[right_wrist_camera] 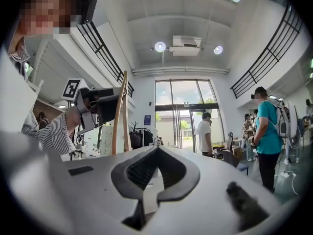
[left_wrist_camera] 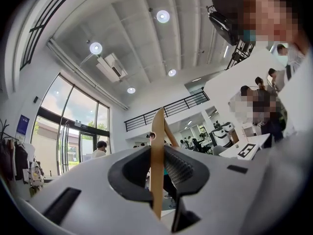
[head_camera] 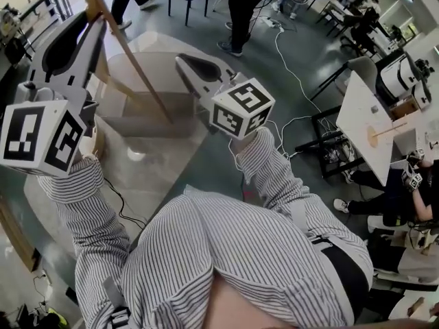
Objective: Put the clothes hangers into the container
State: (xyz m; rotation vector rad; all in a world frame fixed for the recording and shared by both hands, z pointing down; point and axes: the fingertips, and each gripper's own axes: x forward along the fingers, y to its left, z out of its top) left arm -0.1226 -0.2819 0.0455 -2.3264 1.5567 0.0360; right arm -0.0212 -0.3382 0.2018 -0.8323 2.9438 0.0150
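The left claw [head_camera: 96, 16] is clamped on 1 wooden hanger [head_camera: 137, 67], raised above the see-through box [head_camera: 137, 125] on the worktop. In the head view the hanger's long bar slants from 11 o'clock down to 5 o'clock, its lower end toward the box. In the left gripper view it stands edge-on between the pads, pointing to 12 o'clock. The right claw [head_camera: 180, 60] at 3 o'clock of the bar is empty, tips drawn together.

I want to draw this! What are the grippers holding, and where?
The left gripper clamps one arm of the wooden hanger in its jaws; the right gripper holds nothing.
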